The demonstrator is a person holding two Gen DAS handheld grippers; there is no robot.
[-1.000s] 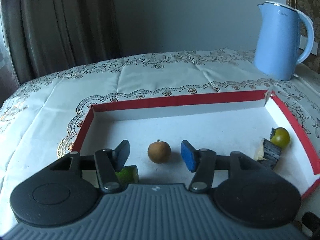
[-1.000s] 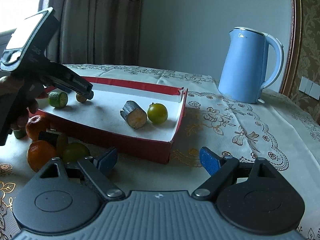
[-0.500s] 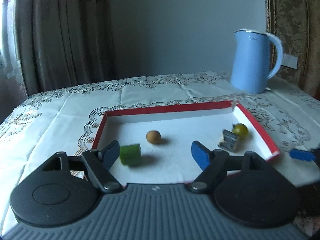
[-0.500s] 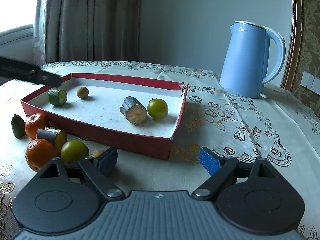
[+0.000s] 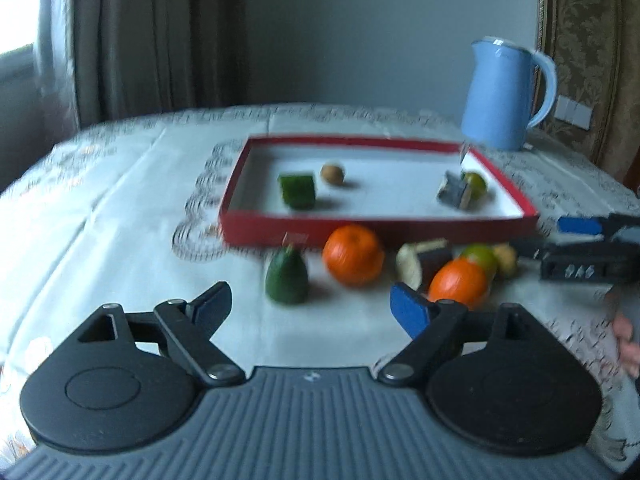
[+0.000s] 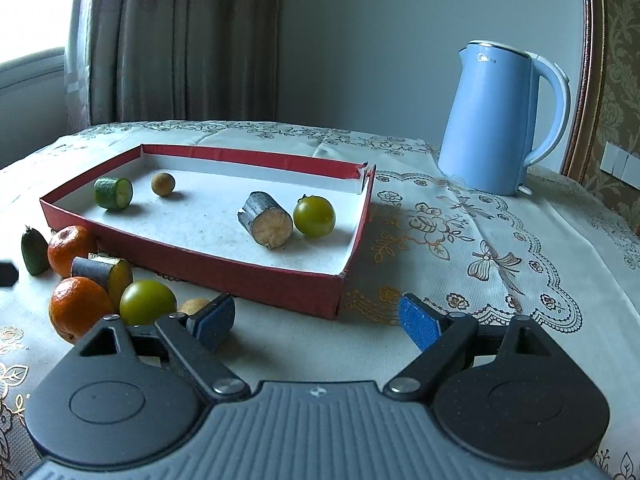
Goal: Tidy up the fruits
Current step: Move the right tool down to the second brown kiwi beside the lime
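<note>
The left gripper [image 5: 310, 306] is hovering over the tablecloth [image 5: 120, 208] with its jaws spread apart and nothing between them. The right gripper [image 6: 316, 318] is likewise gaping wide and gripping nothing, sitting just in front of the red tray [image 6: 248, 280].

Inside the tray, a cucumber piece [image 6: 113, 193] and a small brown fruit [image 6: 163, 184] are lying near the left end, while a dark cut stalk [image 6: 266, 220] is touching a green tomato [image 6: 314, 216] toward the right.

Outside, a loose pile is crowding the tray's front wall: a dark green fruit [image 5: 286, 280], an orange [image 5: 353, 254], another cut stalk [image 5: 424, 262], a second orange [image 5: 458, 282], a second green tomato [image 6: 147, 302] and a small tan fruit [image 6: 194, 305], the last partly hidden behind the right gripper's finger. A blue kettle [image 6: 498, 120] is standing well behind the tray.
</note>
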